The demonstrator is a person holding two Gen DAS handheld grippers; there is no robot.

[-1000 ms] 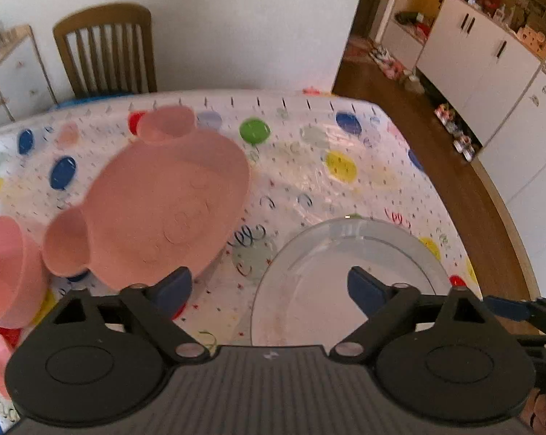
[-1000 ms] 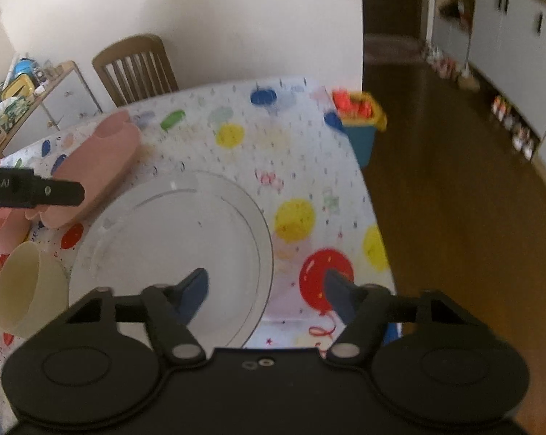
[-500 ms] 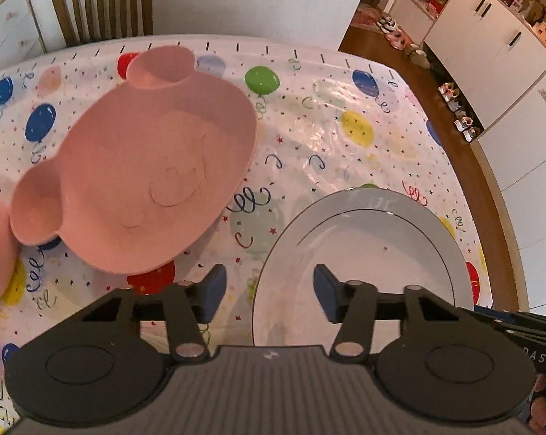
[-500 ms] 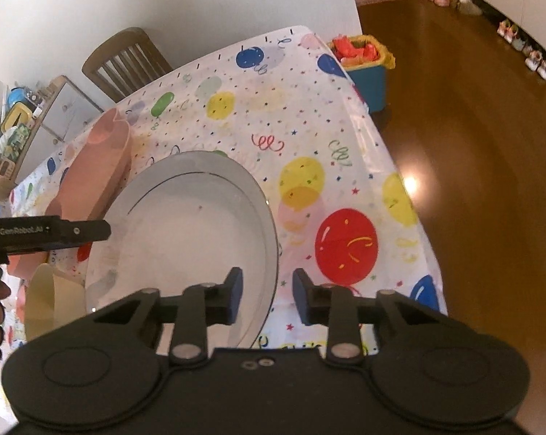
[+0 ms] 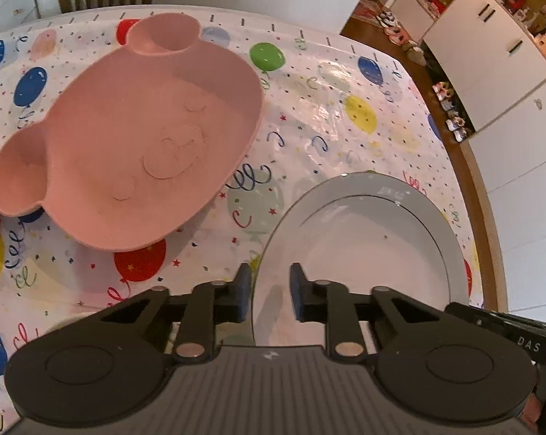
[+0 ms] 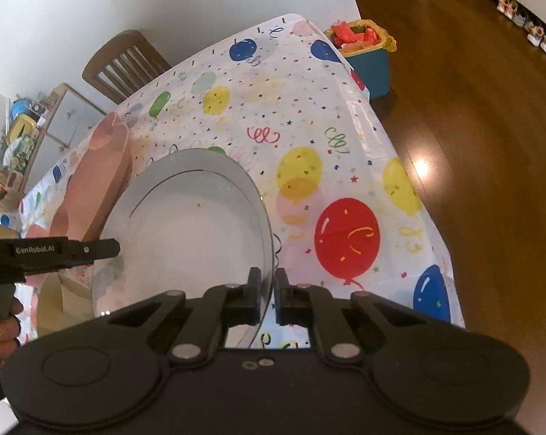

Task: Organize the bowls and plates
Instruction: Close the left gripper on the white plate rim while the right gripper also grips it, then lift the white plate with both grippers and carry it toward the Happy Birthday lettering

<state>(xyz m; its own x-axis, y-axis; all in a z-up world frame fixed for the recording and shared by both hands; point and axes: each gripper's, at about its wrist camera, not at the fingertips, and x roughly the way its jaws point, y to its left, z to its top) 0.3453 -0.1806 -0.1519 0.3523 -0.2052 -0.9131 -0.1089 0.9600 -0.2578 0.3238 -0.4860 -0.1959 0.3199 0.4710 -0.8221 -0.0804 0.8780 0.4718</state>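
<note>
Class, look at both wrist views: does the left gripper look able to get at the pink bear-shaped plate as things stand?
Probably not right away. The left gripper is closing over the white plate's rim, so it is busy. The pink bear plate lies uncovered on the tablecloth beside it, with nothing between.

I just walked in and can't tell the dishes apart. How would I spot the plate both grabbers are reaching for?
Find the table with the balloon-print cloth. Near its front edge lies the white plate, round and shiny, beside the pink bear-face plate. It alone is white, with a thin dark ring inside the rim.
</note>
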